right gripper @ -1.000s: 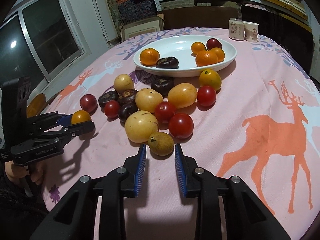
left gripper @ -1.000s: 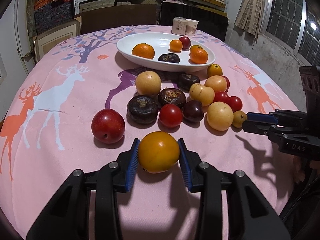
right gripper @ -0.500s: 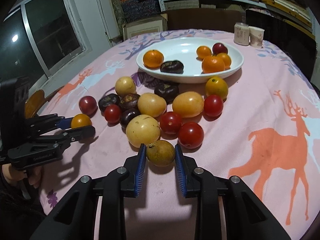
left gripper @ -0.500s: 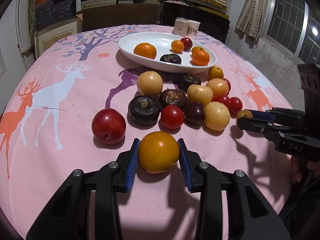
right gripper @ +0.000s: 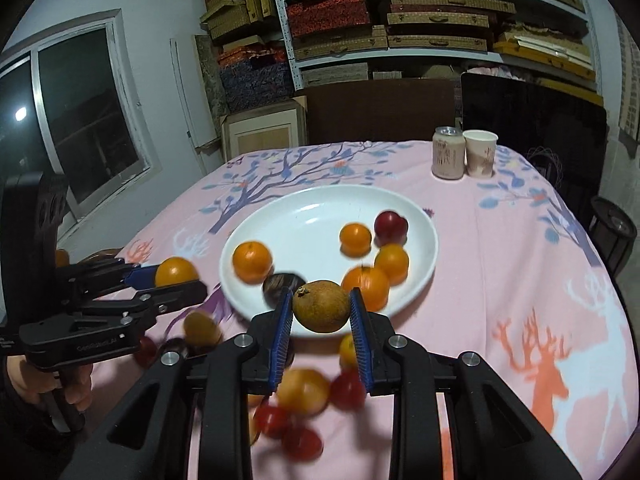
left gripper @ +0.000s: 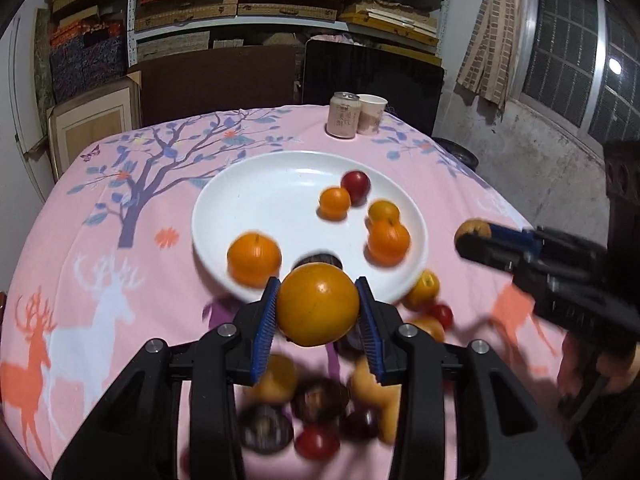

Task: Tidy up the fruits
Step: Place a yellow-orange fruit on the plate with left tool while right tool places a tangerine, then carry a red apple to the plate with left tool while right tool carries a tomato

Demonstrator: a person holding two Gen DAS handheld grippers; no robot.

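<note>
Both fruits are in transit: left gripper [left gripper: 318, 316] clenches a round orange-yellow fruit [left gripper: 318, 304], right gripper [right gripper: 320, 322] a brown russet fruit [right gripper: 321, 306]. Next, release each over the white oval plate [left gripper: 256, 196] at frame centre.

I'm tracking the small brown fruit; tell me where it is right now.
The brown fruit is clamped in the right tool, held up in front of the white plate's near rim, above the loose fruit on the cloth.
</note>
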